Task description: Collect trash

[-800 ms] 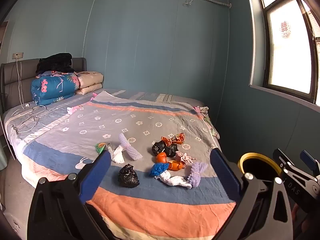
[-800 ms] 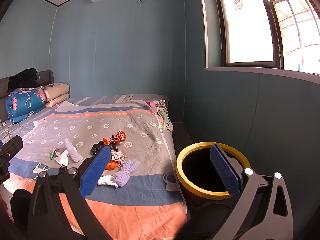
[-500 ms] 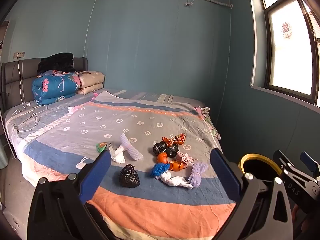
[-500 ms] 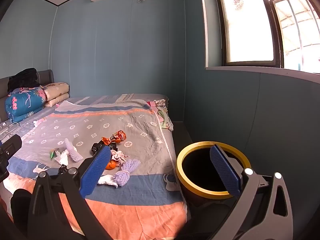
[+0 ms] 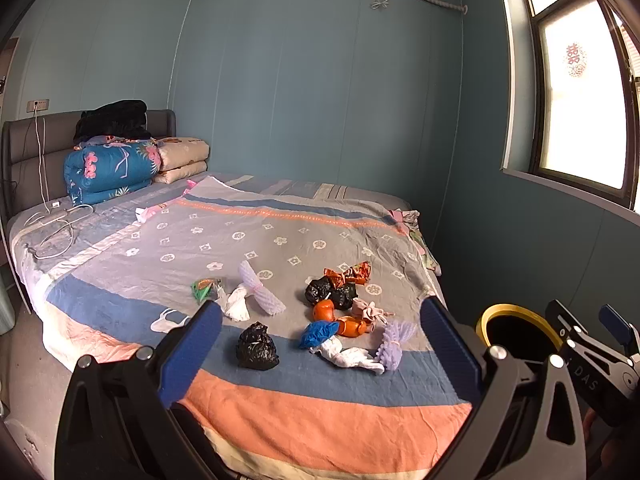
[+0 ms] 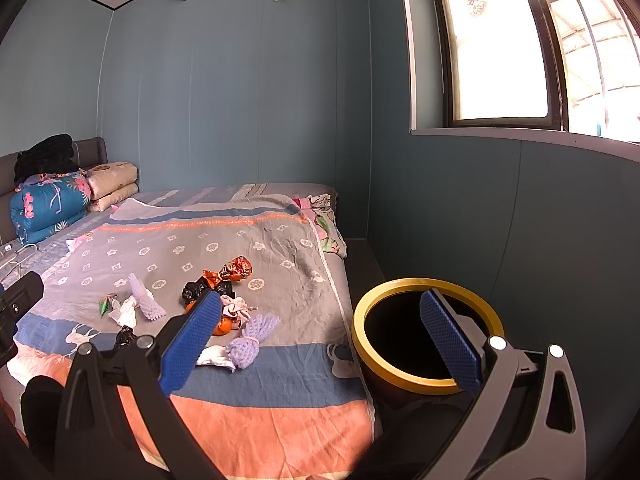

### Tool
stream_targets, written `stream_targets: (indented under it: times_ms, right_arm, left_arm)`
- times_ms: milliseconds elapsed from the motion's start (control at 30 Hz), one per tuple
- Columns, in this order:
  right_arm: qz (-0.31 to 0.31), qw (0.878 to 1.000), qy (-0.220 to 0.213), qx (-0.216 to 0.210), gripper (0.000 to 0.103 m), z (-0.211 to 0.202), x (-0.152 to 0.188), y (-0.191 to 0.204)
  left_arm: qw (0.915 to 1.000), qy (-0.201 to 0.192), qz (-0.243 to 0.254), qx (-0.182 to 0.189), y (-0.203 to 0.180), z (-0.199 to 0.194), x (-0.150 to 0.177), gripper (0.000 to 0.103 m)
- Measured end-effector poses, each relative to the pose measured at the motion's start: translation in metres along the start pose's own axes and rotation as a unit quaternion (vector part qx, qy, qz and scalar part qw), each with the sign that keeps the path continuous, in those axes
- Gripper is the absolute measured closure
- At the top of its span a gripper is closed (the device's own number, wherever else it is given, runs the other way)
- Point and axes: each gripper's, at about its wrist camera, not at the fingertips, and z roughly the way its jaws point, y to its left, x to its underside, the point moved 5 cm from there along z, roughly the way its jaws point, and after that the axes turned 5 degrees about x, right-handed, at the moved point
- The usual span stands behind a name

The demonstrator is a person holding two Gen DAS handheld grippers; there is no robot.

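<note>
Hovering short of the bed (image 5: 280, 412), the left gripper (image 5: 320, 344) had its jaws spread wide with nothing between them, its blue pads (image 5: 188, 352) framing the trash scattered on the near part of the cover. The right gripper (image 6: 320, 336) was likewise spread wide and empty, one pad over the bed's edge and the other in front of the bin's mouth.

The trash lay in a loose cluster on the grey and blue bands of the cover. A black bag (image 5: 256, 346) sat nearest, apart from the rest. To its right lay a blue scrap (image 5: 318, 330), a white wad (image 5: 352, 358) and a purple foam net (image 5: 394, 344), close together. Behind them were two orange pieces (image 5: 324, 310), a pinkish knot (image 5: 368, 310), two more black bags (image 5: 330, 290) and an orange wrapper (image 5: 348, 274). Further left lay a green wrapper (image 5: 204, 286), a white tissue (image 5: 236, 304) and a second foam net (image 5: 260, 290).

The bin (image 6: 426, 336), black with a yellow rim, stood on the floor just beside the bed's right edge, below the window (image 6: 496, 48). Folded quilts (image 5: 108, 172) were stacked at the headboard.
</note>
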Motion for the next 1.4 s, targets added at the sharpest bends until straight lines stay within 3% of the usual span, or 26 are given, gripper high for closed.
stream_targets:
  times_ms: [1400]
  right_arm:
    - [0.000, 1.000, 0.007, 0.001, 0.007, -0.0011, 0.0004, 0.0012]
  left_arm:
    - [0.9998, 0.012, -0.013, 0.000, 0.0032, 0.0003, 0.0018, 0.007]
